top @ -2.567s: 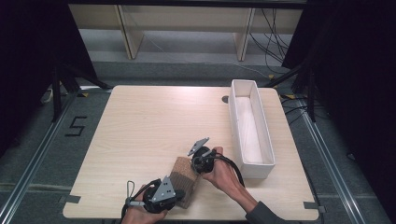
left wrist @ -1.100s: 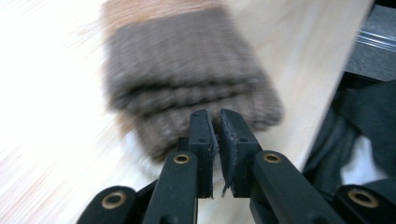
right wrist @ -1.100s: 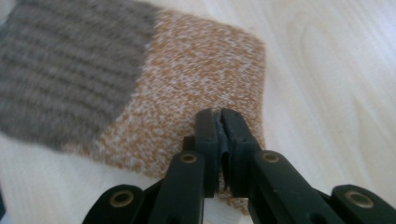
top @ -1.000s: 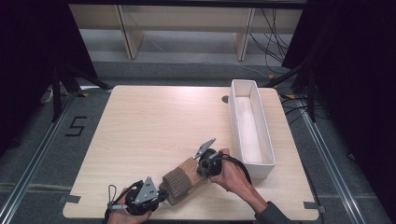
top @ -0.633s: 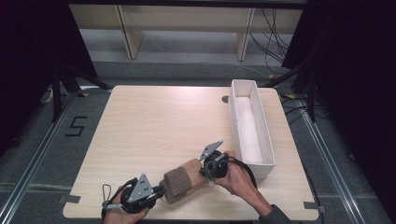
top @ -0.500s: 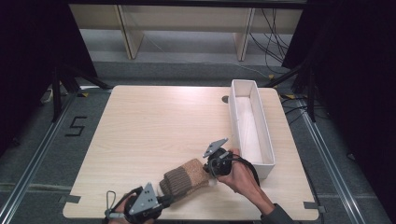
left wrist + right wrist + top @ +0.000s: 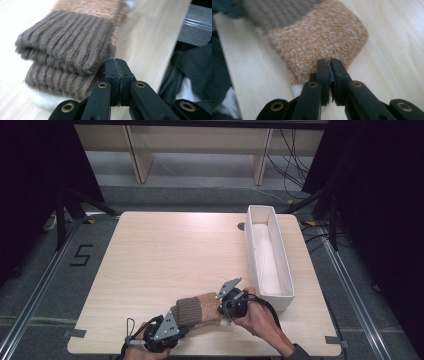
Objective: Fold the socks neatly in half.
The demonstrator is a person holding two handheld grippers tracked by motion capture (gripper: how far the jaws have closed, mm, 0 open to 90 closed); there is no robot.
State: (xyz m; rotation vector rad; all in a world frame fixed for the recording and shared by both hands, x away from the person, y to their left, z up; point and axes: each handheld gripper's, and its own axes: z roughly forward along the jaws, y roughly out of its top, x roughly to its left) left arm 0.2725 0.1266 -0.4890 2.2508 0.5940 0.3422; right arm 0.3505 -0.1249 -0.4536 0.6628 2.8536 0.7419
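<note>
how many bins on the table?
1. The white bin lies lengthwise along the table's right edge, beyond the folded sock. No others seen.

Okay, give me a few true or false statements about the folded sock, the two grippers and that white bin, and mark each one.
1. The brown knit sock lies on the wooden table. True.
2. The sock is inside the white bin. False: it lies on the table, left of the bin's near end.
3. The left gripper has its jaws spread wide. False: its jaws are pressed together beside the sock's ribbed cuff.
4. The right gripper is at the sock's speckled orange end. True.
5. The white bin stands along the table's right side. True.
6. The sock is laid out flat in one layer. False: the left gripper view shows it folded, two cuff layers stacked.
</note>
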